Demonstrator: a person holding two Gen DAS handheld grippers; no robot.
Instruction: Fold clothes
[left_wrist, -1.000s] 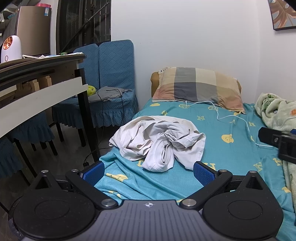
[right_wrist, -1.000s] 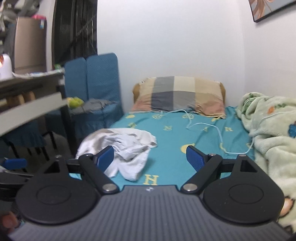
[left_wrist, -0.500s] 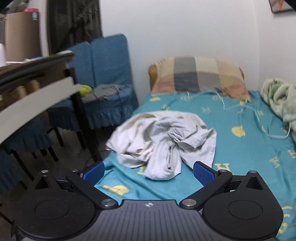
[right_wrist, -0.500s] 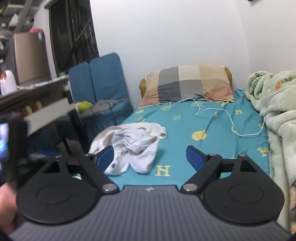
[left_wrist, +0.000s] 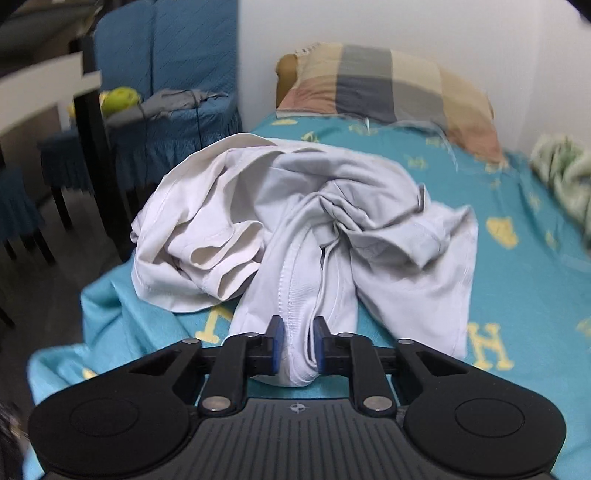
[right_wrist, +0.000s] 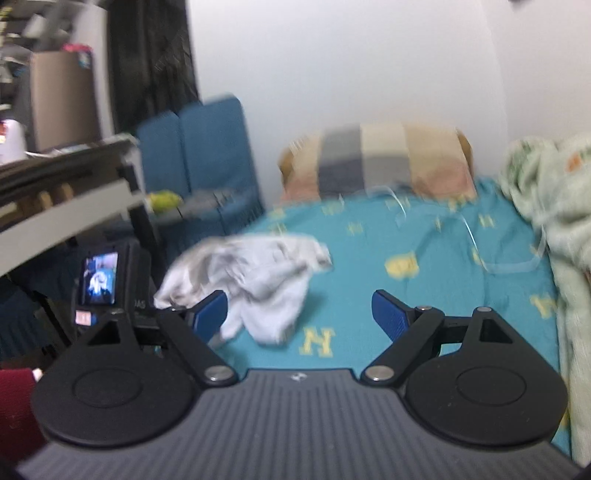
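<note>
Left gripper (left_wrist: 298, 345) is pinching crumpled white garment (left_wrist: 303, 229) on bed (left_wrist: 535, 295); right gripper (right_wrist: 300, 314) is hovering spread, folding undone.

Left view close, right farther; both face the bed (left_wrist: 535, 280).

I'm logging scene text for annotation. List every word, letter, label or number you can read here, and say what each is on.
"H": yellow letter printed on the teal bedsheet, near its front edge.
"N": as a yellow letter on the sheet reads in the blurred right wrist view.
"DAS": partial lettering on the black device with a small screen; the rest is hidden.
Other yellow sheet prints: too blurred to read.
</note>
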